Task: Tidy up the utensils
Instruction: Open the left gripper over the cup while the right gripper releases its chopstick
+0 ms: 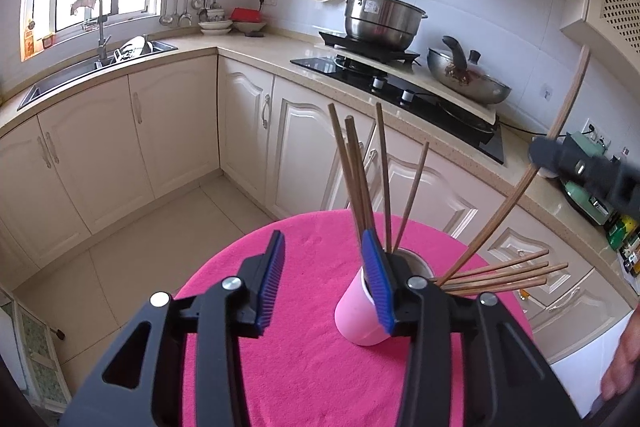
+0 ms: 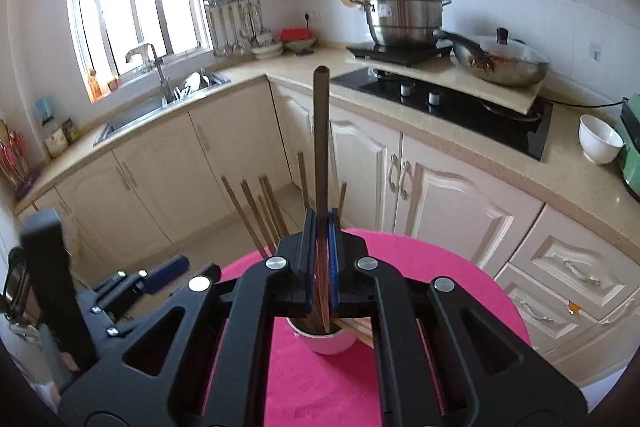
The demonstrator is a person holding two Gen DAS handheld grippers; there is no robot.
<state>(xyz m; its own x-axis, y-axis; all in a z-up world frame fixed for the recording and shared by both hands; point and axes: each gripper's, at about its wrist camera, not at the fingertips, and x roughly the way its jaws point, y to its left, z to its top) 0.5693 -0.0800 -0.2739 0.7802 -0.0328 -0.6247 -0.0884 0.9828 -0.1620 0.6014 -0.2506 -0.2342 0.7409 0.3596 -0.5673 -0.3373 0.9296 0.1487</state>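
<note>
A pink cup [image 1: 356, 311] stands on the round table with a pink cloth [image 1: 304, 367] and holds several wooden chopsticks [image 1: 362, 171]. More chopsticks [image 1: 508, 273] lie on the cloth right of the cup. My left gripper [image 1: 326, 261] is open, its right finger beside the cup. My right gripper [image 2: 321, 239] is shut on one chopstick [image 2: 321, 131], held upright with its lower end in the cup [image 2: 326, 341]. In the left wrist view the right gripper [image 1: 576, 167] shows at the right, gripping that chopstick [image 1: 516, 199].
Kitchen counter wraps behind the table, with a sink [image 1: 96, 67] at left, a hob with a steel pot [image 1: 380, 19] and a wok [image 1: 468, 79]. A white bowl [image 2: 598, 139] sits on the counter at right. Cabinets [image 1: 168, 131] stand below.
</note>
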